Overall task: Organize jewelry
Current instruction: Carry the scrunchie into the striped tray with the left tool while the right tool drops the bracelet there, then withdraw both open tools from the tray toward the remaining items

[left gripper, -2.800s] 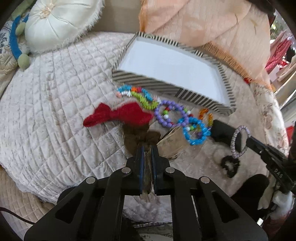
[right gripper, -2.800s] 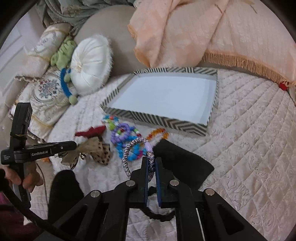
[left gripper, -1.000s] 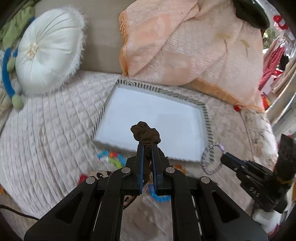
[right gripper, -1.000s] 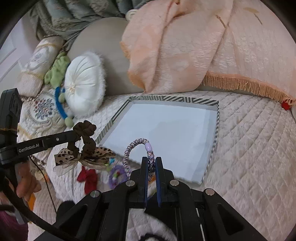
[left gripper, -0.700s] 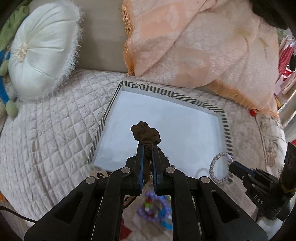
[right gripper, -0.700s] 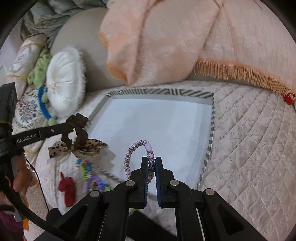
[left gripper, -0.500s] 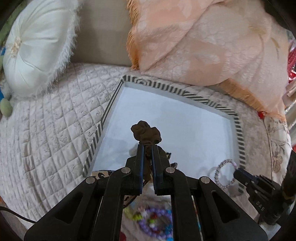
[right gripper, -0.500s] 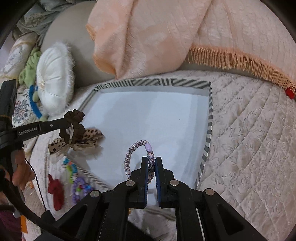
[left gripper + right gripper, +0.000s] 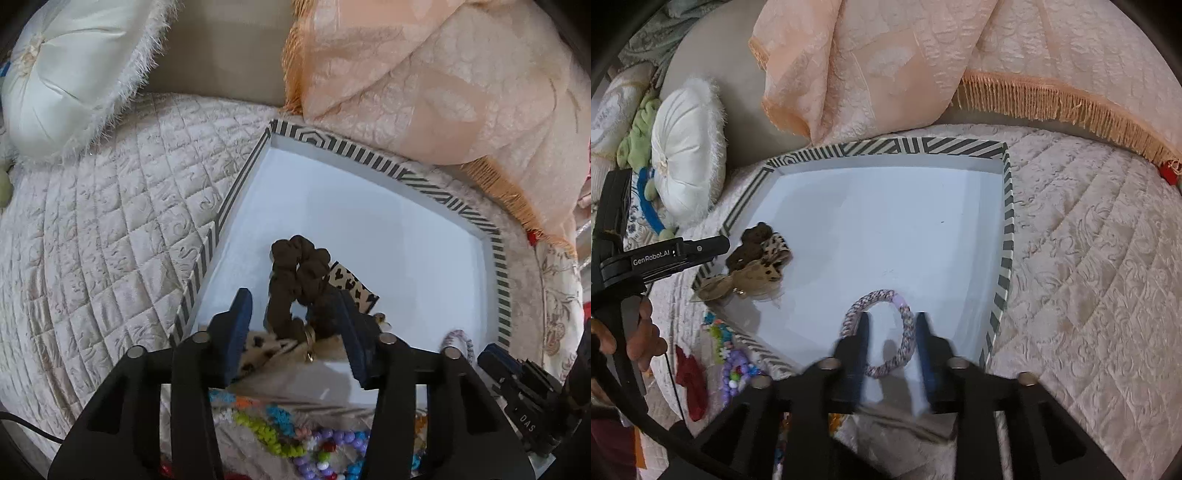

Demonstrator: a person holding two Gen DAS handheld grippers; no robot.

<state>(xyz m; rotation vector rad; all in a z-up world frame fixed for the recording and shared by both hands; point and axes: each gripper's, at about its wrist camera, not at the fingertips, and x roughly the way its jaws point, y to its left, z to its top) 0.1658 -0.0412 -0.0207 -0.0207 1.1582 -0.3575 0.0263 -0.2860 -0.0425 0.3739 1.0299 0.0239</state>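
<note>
The brown scrunchie with the leopard bow (image 9: 299, 280) lies inside the striped tray (image 9: 498, 258), near its left wall, and the braided hair ring (image 9: 882, 332) lies on the white floor of the same tray, near the front right corner. Both are in the release step of the sorting, I judge. The left gripper (image 9: 295, 325) has its jaws wide apart, with the scrunchie between them; it seems to touch neither pad, though part of it is hidden behind the right jaw. The right gripper (image 9: 890, 339) also has its jaws spread, and the ring sits between them on the tray floor, held by nothing; this view is blurred there. The next move calls for lifting both grippers straight away without dragging the pieces, then going to the bead bracelets (image 9: 295, 435) and the red bow (image 9: 690, 384) that lie on the quilted bed (image 9: 1089, 295) just before the tray.
</note>
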